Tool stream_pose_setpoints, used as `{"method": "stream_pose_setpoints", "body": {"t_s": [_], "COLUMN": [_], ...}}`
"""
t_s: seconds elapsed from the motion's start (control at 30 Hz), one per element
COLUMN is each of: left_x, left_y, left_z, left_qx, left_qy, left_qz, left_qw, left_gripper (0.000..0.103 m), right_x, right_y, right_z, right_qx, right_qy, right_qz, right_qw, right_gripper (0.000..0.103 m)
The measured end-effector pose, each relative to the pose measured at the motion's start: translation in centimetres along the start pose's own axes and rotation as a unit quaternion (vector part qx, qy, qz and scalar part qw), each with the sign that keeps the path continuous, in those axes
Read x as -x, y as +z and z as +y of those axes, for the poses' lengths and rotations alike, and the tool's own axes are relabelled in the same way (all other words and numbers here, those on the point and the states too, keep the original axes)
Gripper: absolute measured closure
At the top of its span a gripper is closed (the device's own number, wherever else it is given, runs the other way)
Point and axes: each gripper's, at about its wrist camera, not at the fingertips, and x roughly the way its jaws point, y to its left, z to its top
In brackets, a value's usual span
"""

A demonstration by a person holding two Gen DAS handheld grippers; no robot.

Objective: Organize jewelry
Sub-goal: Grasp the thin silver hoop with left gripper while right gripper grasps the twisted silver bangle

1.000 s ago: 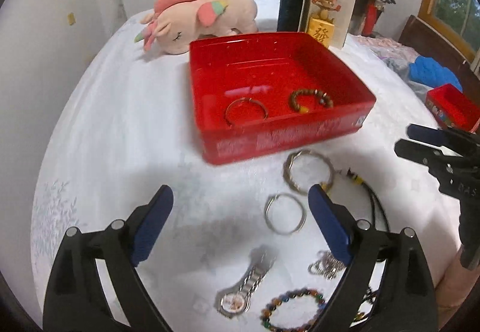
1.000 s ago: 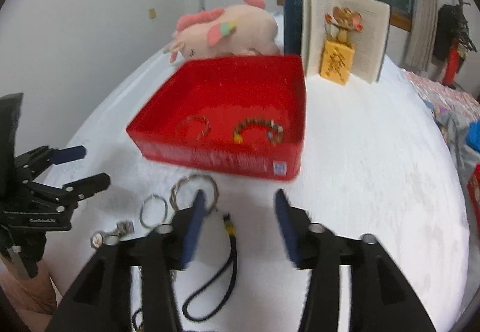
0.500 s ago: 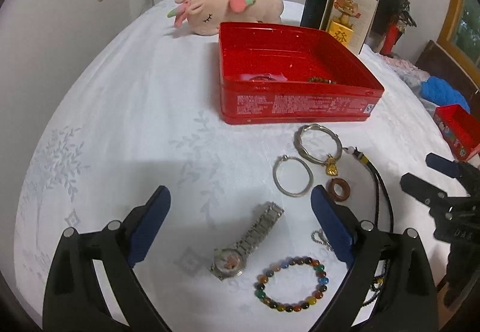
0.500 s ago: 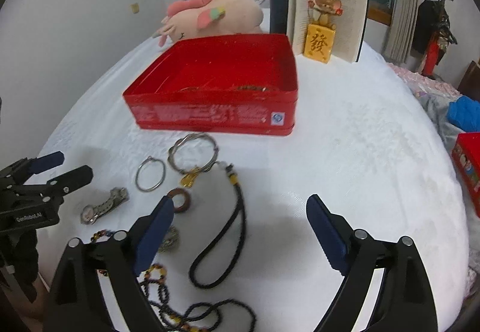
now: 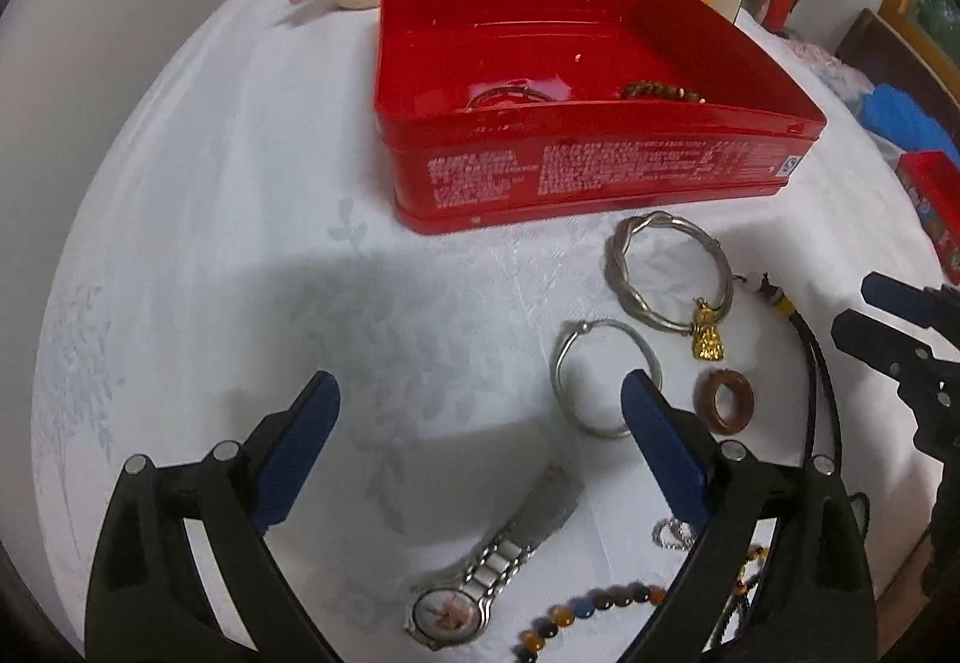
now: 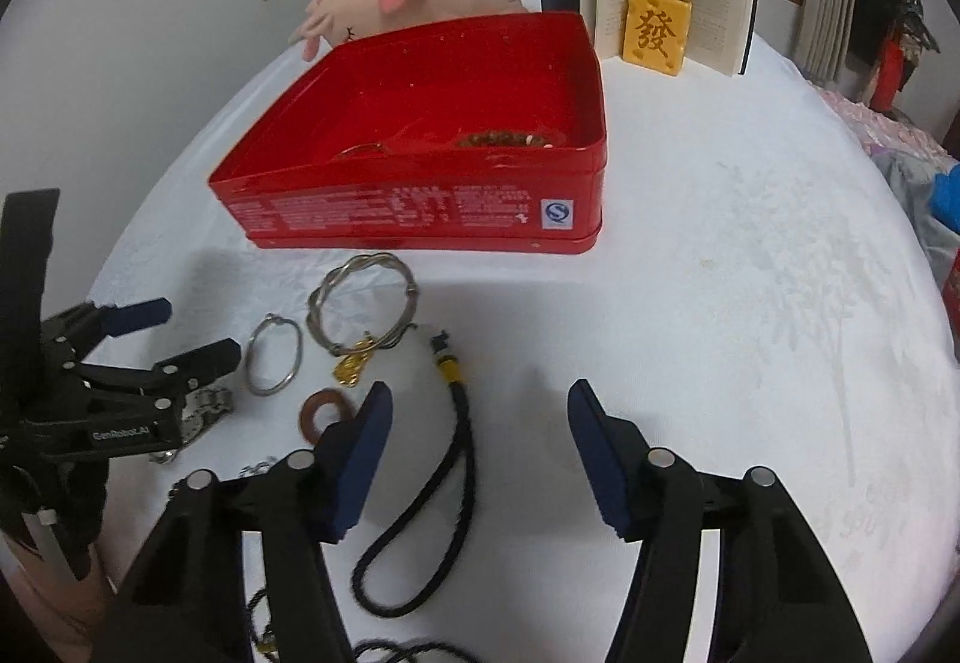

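A: Where's the jewelry?

B: Two bracelets lie in the red tin; a thin silver bangle, a twisted bangle and a watch remain on the worktop.

A: What changed?

B: In the last second both claws dropped lower and nearer. The left claw gapes, empty, over the thin bangle; the right claw is spread too. Likely the next pickup.

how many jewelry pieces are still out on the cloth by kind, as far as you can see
metal bangles: 2 (twisted bangle, thin bangle)
bead bracelet: 1
watch: 1
brown ring: 1
black cord necklace: 1
total: 6; the tangled chains at the edge are unclear
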Motion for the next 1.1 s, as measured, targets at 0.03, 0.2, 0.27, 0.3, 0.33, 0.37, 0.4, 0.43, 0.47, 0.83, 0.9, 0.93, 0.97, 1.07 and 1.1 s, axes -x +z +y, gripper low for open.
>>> {"method": "stream_pose_setpoints", "body": {"t_s": [0.03,0.2,0.27,0.3,0.33,0.37,0.4,0.43,0.47,0.83,0.9,0.93,0.97,1.07,1.1], "left_x": [0.0,-0.6,-0.8,-1.0,-1.3,-1.4,-1.6,-1.7,-1.7,-2.2,-2.3,-2.4,-2.3,-2.5,-2.6], "left_y": [0.0,0.4,0.5,0.6,0.8,0.8,0.8,0.8,0.8,1.4,1.6,1.6,1.7,1.9,1.9], "left_z": [0.0,-0.4,-0.5,-0.6,-0.6,-0.7,-0.7,-0.8,-1.0,-2.6,-2.6,-2.7,-2.6,-2.5,-2.5], "left_qx": [-0.001,-0.009,-0.01,-0.011,-0.01,-0.01,-0.011,-0.013,-0.015,-0.032,-0.033,-0.033,-0.033,-0.033,-0.034], "left_qy": [-0.001,-0.002,-0.007,-0.01,-0.016,-0.021,-0.023,-0.025,-0.027,-0.079,-0.077,-0.075,-0.077,-0.081,-0.081], "left_qz": [0.001,0.009,0.016,0.02,0.026,0.03,0.033,0.034,0.035,0.046,0.046,0.046,0.046,0.047,0.047], "left_qw": [1.0,0.9999,0.9998,0.9997,0.9995,0.9993,0.9991,0.9991,0.9989,0.9953,0.9955,0.9956,0.9954,0.9951,0.995], "left_gripper": [0.01,0.011,0.019,0.023,0.023,0.023,0.024,0.025,0.028,0.056,0.064,0.069,0.077,0.091,0.094], "right_x": [-0.1,-0.6,-0.7,-0.8,-0.9,-1.0,-1.1,-1.2,-1.3,-2.8,-3.0,-3.3,-3.7,-4.7,-5.0], "right_y": [0.1,0.8,1.1,1.2,1.4,1.5,1.6,1.8,1.9,3.6,4.1,4.4,4.7,5.4,5.6], "right_z": [-0.1,-0.3,-0.2,-0.2,-0.2,-0.2,-0.2,-0.2,-0.1,0.6,1.0,1.2,1.5,2.1,2.3], "right_qx": [-0.001,-0.001,0.0,0.0,0.0,0.001,0.001,0.002,0.003,0.011,0.017,0.02,0.024,0.032,0.034], "right_qy": [0.001,0.01,0.013,0.014,0.015,0.016,0.017,0.018,0.019,0.047,0.058,0.064,0.067,0.064,0.061], "right_qz": [0.001,0.003,0.003,0.003,0.004,0.004,0.005,0.005,0.007,0.026,0.031,0.036,0.041,0.054,0.057], "right_qw": [1.0,1.0,1.0,1.0,1.0,1.0,1.0,1.0,1.0,0.998,0.998,0.997,0.997,0.996,0.996], "right_gripper": [0.042,0.042,0.042,0.042,0.042,0.042,0.042,0.042,0.042,0.052,0.053,0.054,0.054,0.055,0.055]}}
